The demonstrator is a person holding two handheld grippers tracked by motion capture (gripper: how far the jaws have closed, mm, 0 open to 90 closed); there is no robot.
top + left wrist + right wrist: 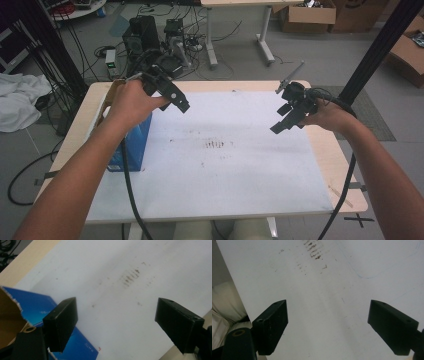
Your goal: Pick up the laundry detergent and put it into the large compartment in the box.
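Both grippers hung above the sheet (240,165), jaws wide and empty. The left gripper (172,95) was over the box (131,145), which stood at the sheet's left edge, likely lining up a grasp. The right gripper (290,114) waited well apart.

Right gripper (328,326) — jaws wide apart — above stained white sheet (332,285)

A blue box (131,145) sits on a white, brown-speckled sheet (225,165).
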